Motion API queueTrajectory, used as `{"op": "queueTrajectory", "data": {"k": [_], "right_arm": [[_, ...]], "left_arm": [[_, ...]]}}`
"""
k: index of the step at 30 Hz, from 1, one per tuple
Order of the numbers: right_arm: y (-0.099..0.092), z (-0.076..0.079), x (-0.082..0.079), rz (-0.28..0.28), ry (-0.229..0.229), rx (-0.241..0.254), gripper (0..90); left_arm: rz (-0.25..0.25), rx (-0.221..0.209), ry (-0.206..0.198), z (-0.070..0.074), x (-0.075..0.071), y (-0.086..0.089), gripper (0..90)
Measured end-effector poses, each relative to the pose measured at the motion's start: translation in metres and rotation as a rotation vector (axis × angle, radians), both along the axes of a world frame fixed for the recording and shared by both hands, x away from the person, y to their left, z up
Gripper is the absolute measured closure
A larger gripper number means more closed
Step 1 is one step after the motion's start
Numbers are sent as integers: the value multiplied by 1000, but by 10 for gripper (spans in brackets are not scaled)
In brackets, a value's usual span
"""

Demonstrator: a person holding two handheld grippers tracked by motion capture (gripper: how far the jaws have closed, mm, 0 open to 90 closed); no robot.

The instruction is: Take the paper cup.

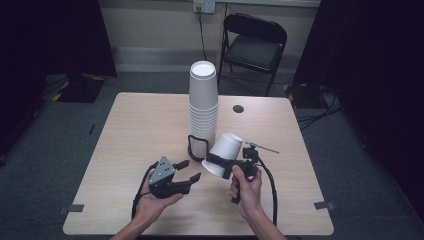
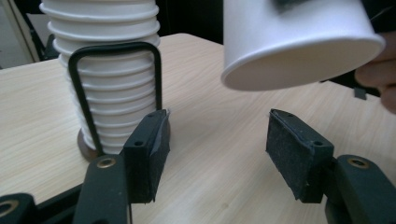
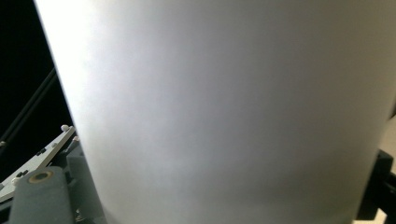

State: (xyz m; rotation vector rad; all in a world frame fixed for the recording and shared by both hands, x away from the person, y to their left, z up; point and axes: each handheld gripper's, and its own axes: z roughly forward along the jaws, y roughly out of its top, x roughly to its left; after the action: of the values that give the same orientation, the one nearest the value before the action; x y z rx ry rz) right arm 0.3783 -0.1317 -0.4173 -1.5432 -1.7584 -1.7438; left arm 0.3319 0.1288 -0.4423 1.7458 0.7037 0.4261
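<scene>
My right gripper (image 1: 220,165) clamps one white paper cup (image 1: 223,152), hiding its jaws; left gripper (image 1: 187,170) gapes before one tall stack of white paper cups (image 1: 203,107)

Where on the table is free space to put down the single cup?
The table is bare left of the cup stack, and to its right around the round hole. It is crowded in front of the stack, where the left gripper and the right gripper, holding the single cup, meet.

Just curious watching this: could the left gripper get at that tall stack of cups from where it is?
Probably yes. The left gripper is open, the cup stack stands just ahead, and bare table lies between.
</scene>
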Motion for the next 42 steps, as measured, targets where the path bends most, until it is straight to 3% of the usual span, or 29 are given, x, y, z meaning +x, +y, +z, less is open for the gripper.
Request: {"op": "queueTrajectory", "data": {"k": [9,15,25,32,42], "right_arm": [[5,-4,-4,18,46,51,128],[7,-15,-4,39,131,96,127],[12,-14,-7,54,147,113,128],[17,-16,-11,87,192,152,128],[27,-19,-17,126,206,155,127]], "left_arm": [[2,3,-39,-1,-3,-4,482],[4,5,-57,0,-3,-4,528],[0,-16,-80,0,-3,-11,607],[3,10,-99,0,-2,-17,615],[26,18,-116,-2,-1,-18,630]]}}
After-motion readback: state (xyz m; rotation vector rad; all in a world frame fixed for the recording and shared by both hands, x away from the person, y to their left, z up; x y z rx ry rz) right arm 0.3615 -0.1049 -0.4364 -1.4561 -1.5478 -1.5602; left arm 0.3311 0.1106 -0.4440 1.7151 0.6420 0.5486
